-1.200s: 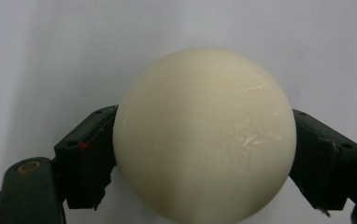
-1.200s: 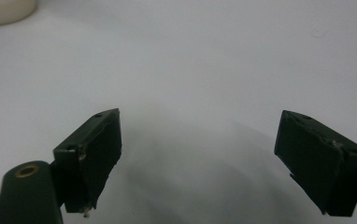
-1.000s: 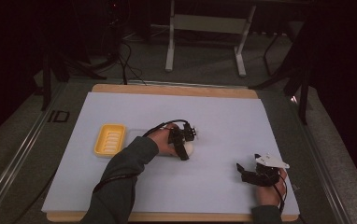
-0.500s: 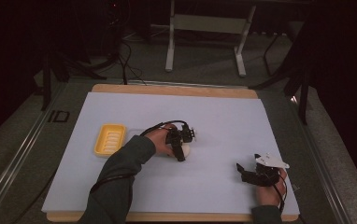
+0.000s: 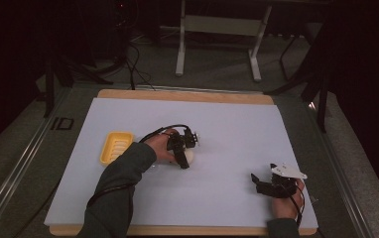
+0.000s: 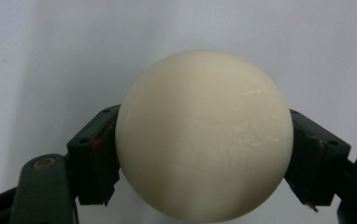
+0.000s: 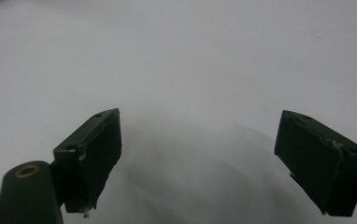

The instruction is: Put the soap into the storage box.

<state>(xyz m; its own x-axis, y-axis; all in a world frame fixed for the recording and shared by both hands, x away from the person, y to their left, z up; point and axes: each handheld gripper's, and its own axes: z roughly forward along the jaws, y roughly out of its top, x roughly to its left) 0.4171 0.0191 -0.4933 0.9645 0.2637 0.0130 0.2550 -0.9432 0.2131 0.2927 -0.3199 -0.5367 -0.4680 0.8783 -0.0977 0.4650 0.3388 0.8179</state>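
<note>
The left gripper [image 6: 203,163] pinches a smooth cream-white round ball [image 6: 204,135], with the yellow ridged plastic tray [image 5: 115,147] at its nine o'clock. The right gripper [image 7: 200,158] rests spread wide over the white table sheet [image 5: 237,124].

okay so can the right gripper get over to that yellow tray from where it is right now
Probably not easily. The right gripper sits open at the table's near right, and the left gripper, holding the cream bar of soap, lies between it and the yellow tray.

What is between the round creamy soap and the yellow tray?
In the high view, the person's left hand lies between the round cream-white soap and the yellow plastic tray, above the white table cover.
</note>
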